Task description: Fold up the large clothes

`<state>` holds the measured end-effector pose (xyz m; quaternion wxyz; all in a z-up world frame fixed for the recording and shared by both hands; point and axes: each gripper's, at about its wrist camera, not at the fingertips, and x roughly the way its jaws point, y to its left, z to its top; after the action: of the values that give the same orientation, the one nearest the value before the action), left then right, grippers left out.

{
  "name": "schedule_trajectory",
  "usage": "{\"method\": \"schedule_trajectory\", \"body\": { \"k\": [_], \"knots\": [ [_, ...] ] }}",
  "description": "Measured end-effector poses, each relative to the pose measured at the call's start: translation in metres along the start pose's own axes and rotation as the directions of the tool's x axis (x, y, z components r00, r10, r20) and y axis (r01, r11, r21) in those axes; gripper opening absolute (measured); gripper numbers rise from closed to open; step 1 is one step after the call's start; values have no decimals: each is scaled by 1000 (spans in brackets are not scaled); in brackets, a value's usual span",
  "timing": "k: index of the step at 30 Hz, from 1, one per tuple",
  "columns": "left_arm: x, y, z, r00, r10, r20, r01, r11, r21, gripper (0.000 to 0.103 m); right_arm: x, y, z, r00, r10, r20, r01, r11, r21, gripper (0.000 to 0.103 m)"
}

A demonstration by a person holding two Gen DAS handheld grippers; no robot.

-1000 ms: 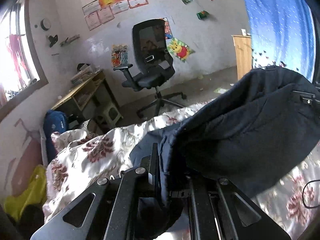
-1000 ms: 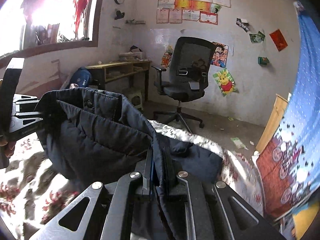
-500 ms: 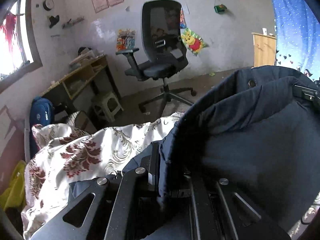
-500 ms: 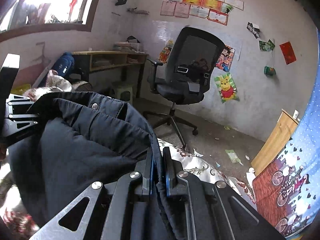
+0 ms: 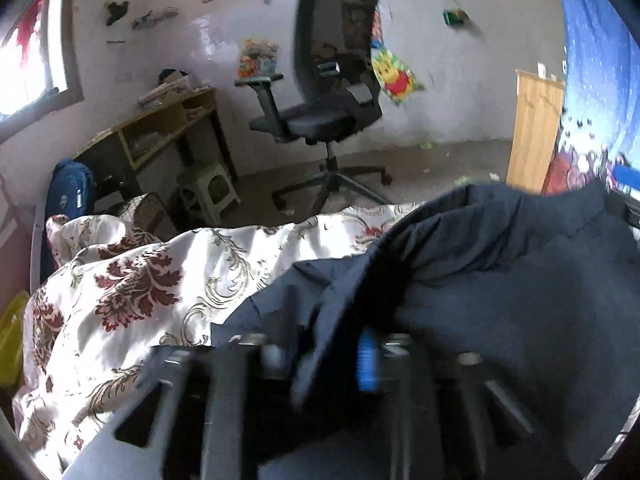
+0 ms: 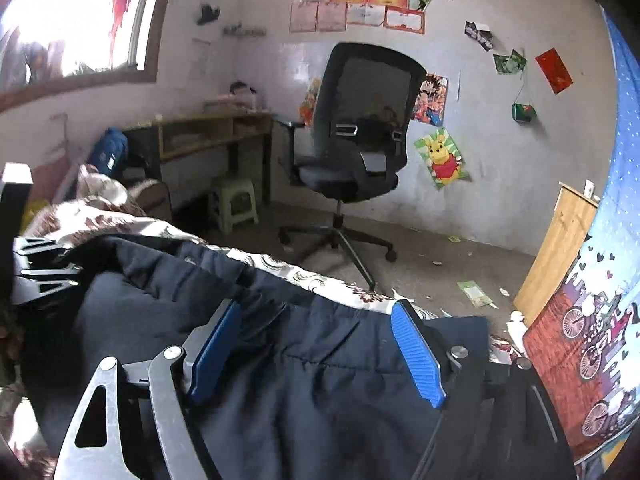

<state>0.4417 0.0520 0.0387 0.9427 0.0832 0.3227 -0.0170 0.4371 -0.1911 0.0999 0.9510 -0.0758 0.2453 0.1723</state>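
Two grippers flank the dark jacket (image 6: 320, 380): the right gripper (image 6: 316, 344) has its blue pads spread wide with cloth slack between them, while the left gripper (image 5: 332, 360), blurred, seems to pinch a fold at 6 o'clock. Beyond, the jacket lies doubled over on the floral bedspread (image 5: 132, 292) toward 10 o'clock, so one fold looks laid down, with smoothing and further folds likely left

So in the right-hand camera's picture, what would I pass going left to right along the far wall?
Window → blue backpack → wooden desk → green stool → office chair → Pooh poster → wooden cabinet → blue curtain.
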Motion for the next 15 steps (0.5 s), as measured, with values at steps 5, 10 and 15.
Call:
{"method": "schedule_trajectory", "body": {
  "k": [5,10,15],
  "knots": [
    [-48,24,-4,988,-10,155,26,994,-102,97,-38,-5,-17,998,64,-3,-63,996,56,90],
    [-71,20,-21,970,-181,160,198,976,-95,97,-44,0,-52,981,168,-97,-154,979,133,99],
    [-55,-21,-55,926,-376,-6,376,926,-1,97,-32,4,-91,955,244,-167,-204,952,228,101]
  ]
}}
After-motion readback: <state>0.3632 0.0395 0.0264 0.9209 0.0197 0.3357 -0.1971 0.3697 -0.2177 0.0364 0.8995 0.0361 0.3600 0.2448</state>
